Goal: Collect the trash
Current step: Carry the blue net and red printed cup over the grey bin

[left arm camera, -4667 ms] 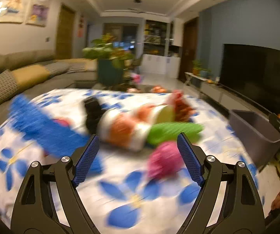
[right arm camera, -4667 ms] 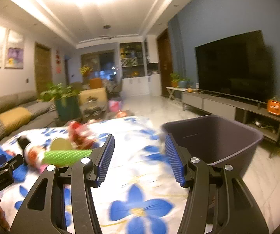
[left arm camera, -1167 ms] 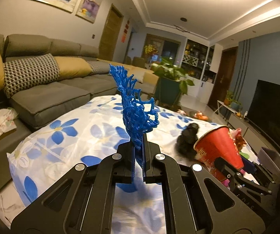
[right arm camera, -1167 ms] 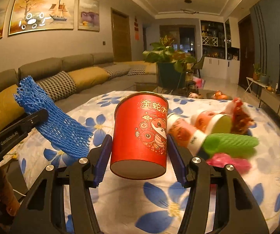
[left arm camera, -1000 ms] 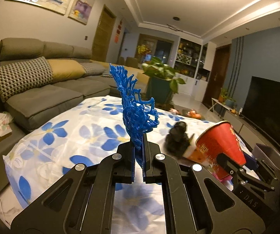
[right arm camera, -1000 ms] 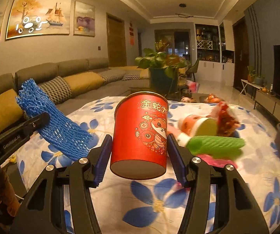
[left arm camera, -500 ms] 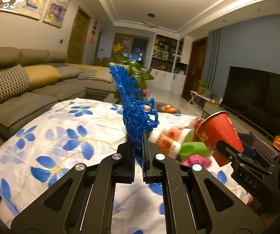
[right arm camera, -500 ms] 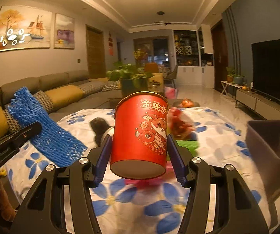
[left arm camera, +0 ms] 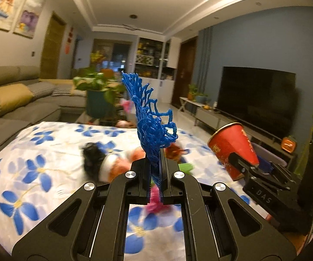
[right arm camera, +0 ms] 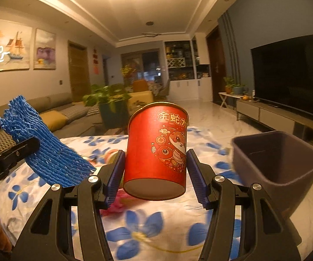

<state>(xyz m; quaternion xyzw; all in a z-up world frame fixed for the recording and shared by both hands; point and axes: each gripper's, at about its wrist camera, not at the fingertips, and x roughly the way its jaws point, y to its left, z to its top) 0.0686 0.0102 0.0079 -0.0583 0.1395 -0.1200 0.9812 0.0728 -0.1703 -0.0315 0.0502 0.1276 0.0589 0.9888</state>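
Air above the grey bin (right arm camera: 278, 158) stands open.

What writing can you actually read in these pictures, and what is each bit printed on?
"金蛇" in gold, with a third character cut off at the edge: on the red paper cup held in the right gripper.
"DAS": on the right gripper's black body, seen in the left wrist view.
Red hangings by the far door: too small to read.

Big dark TV (right arm camera: 291, 74) on the blue wall, low console (right arm camera: 271, 114) under it, grey sofa (left arm camera: 21, 100) across the room from it, leafy plant (right arm camera: 106, 95) further back.
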